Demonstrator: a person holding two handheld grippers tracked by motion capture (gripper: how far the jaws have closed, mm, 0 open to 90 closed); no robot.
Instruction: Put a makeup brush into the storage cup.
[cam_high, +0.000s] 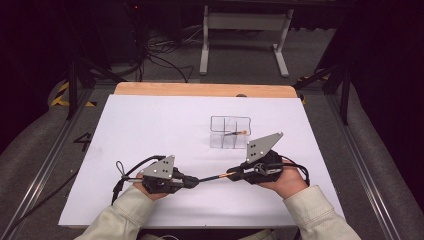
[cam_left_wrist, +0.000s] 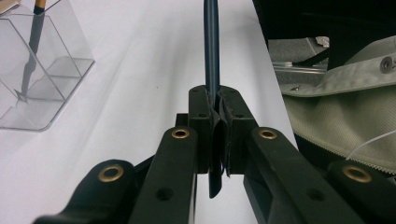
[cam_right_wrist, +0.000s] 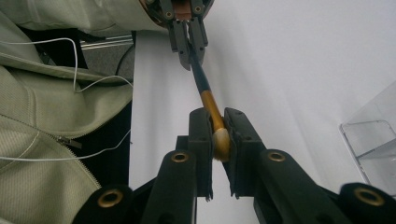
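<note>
currently the brush (cam_high: 216, 176) is suspended just above the white table (cam_high: 150, 130), spanning the gap between both tools, with its long axis running nearly level from the left gripper (cam_high: 192, 181) to the right gripper (cam_high: 235, 174). the left gripper is clamped tight on the dark handle end, as the left gripper view confirms, where the handle (cam_left_wrist: 211, 56) runs straight out from between the closed pads. the right gripper is closed on the opposite end, its pads pressing the pale bristle tuft (cam_right_wrist: 221, 142) just past the gold ferrule (cam_right_wrist: 209, 103). each tool therefore holds one end, and neither is nearer the middle. the clear organiser (cam_high: 229, 132), a box split into compartments, stands beyond the right gripper, nearer to it than to the left, and already contains a second brush (cam_high: 235, 133) leaning across one compartment. judged from this layout, the coming move depends on one end being released so that the brush can pivot toward the organiser. the brush is slender: dark handle, gold band, cream tip.
</note>
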